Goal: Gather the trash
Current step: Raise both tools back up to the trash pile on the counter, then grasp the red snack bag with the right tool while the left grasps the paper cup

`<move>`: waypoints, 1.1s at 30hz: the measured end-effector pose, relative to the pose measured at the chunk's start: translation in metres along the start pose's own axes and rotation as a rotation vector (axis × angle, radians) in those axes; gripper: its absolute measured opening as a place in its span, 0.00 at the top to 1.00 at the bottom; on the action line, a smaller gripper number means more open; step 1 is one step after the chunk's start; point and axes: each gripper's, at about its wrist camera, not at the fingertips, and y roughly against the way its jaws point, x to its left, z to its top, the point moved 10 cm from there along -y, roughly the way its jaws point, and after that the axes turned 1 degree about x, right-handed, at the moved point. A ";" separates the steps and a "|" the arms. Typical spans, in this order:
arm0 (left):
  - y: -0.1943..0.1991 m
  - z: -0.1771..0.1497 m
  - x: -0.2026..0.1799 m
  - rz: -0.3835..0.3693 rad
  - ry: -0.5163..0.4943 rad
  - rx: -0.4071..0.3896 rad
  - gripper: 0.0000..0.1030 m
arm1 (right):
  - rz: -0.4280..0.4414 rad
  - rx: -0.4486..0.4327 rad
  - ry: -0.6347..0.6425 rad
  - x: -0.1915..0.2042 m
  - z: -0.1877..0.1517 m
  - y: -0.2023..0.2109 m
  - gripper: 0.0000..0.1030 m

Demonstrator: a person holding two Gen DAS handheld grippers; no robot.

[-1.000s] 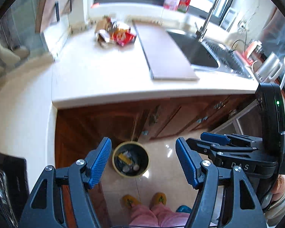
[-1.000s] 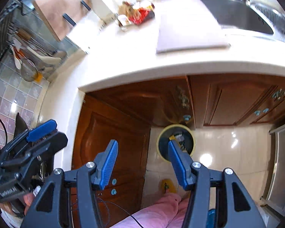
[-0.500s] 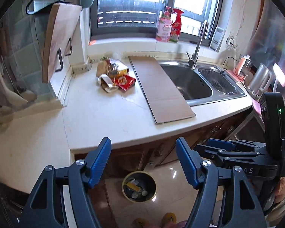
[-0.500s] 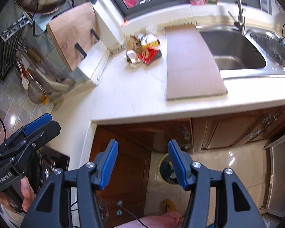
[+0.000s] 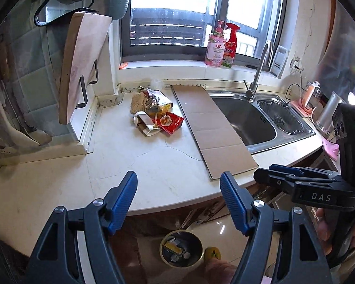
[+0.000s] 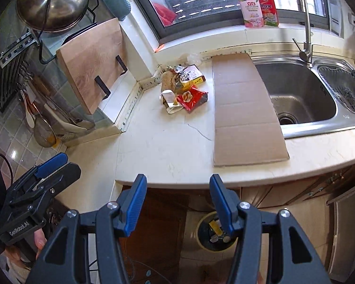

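Left wrist view: the trash pile lies on the countertop at about 12 o'clock from the left gripper, well apart, its spread running 11 to 5. Both the left and right gripper gape wide, empty. The left looks slightly nearer. Below, the bin sits on the floor.

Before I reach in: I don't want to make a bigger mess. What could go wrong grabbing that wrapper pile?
The trash pile is loose, overlapping wrappers; pinching one may drag or scatter the rest. The cardboard sheet beside it overhangs the sink, so a nudge could tip it in. The bin sits on the floor below the counter edge, so drops may miss.
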 end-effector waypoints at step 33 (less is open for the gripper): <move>-0.257 0.091 0.098 0.239 0.380 0.251 0.33 | 0.151 0.438 0.300 -0.055 0.182 -0.317 0.46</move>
